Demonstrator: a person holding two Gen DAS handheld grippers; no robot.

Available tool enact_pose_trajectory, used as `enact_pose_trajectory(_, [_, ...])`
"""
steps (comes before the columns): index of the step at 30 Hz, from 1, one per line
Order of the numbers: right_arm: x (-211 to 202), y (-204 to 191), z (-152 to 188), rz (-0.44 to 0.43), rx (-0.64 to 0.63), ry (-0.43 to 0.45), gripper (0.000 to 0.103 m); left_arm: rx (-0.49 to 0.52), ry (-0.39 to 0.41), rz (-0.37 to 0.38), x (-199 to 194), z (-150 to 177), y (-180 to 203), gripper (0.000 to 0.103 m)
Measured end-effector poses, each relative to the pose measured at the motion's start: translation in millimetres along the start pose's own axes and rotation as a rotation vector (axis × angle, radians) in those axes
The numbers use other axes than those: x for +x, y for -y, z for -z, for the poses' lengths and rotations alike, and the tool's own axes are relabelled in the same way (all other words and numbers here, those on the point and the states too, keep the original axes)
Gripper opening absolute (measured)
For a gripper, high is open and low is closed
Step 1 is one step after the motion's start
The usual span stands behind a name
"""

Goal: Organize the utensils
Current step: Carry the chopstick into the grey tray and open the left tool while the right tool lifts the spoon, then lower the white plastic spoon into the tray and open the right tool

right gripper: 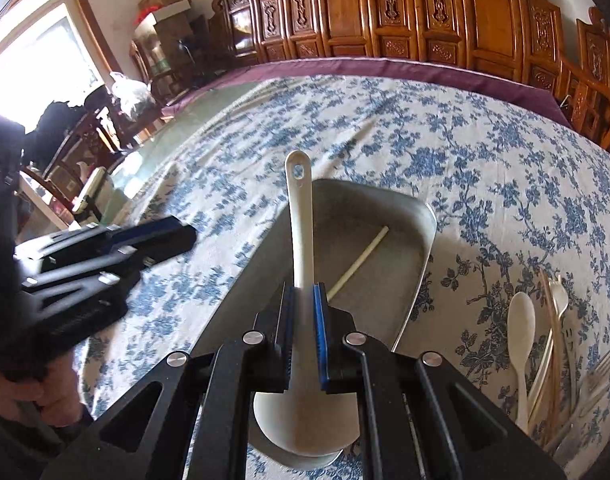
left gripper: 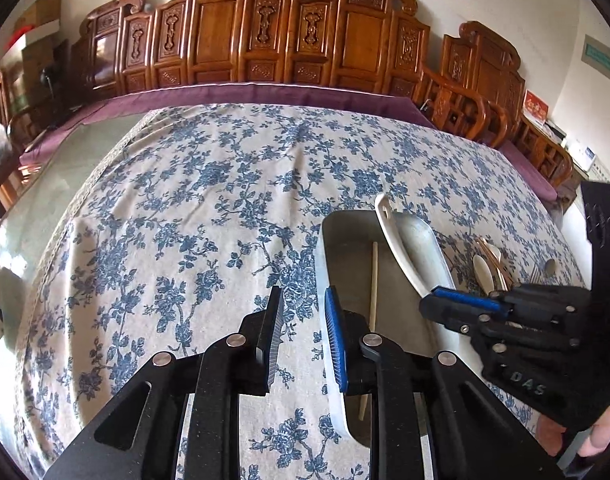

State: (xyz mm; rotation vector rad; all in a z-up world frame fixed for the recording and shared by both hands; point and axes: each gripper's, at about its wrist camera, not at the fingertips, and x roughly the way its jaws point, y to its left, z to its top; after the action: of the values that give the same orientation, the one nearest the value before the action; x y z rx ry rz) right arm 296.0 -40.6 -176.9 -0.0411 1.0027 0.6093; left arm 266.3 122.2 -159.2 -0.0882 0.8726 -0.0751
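Note:
A grey metal tray (left gripper: 345, 240) (right gripper: 421, 216) lies on the blue-flowered tablecloth with one chopstick (left gripper: 373, 280) (right gripper: 357, 264) in it. My right gripper (right gripper: 304, 296) (left gripper: 437, 300) is shut on a large white spoon (right gripper: 299, 216) (left gripper: 405, 248), held over the tray with its handle pointing away. My left gripper (left gripper: 303, 300) (right gripper: 177, 236) is open and empty, straddling the tray's left rim. A pile of utensils (right gripper: 545, 344) (left gripper: 493, 264) lies right of the tray: a white spoon, chopsticks, forks.
Carved wooden chairs (left gripper: 265, 32) line the table's far edge, behind a purple cloth strip (left gripper: 265, 92). A bare glass tabletop (left gripper: 45, 192) lies left of the cloth. Boxes and clutter (right gripper: 161, 12) stand by the window at far left.

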Motion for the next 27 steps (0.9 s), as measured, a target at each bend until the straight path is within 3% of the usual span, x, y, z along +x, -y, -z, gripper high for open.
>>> enact_pose_trajectory(8, [24.7,5.4,11.9,0.025,0.005,-0.046,0.011,-0.019,0.007,-0.001,-0.7,-0.7,-4.1,0.021])
enact_pose_trajectory(16, [10.6,7.8,10.0,0.013,-0.010,-0.003,0.011,-0.006,0.013,0.005,-2.0,0.2,2.0,0.021])
enact_pose_trajectory(21, [-33.6,18.3,15.5,0.030,-0.032,0.065,0.011,0.013,0.037,0.011,-9.1,1.3,16.0,0.034])
enact_pose_trajectory(25, [-70.6,38.5,28.6,0.060,-0.043,0.097,0.011,0.029,0.050,0.013,-14.8,4.3,29.4,0.038])
enact_pose_trajectory(27, [-88.1,52.5,36.5,0.081,-0.042,0.106,0.011,0.030,0.061,0.012,-18.5,6.1,35.4,0.054])
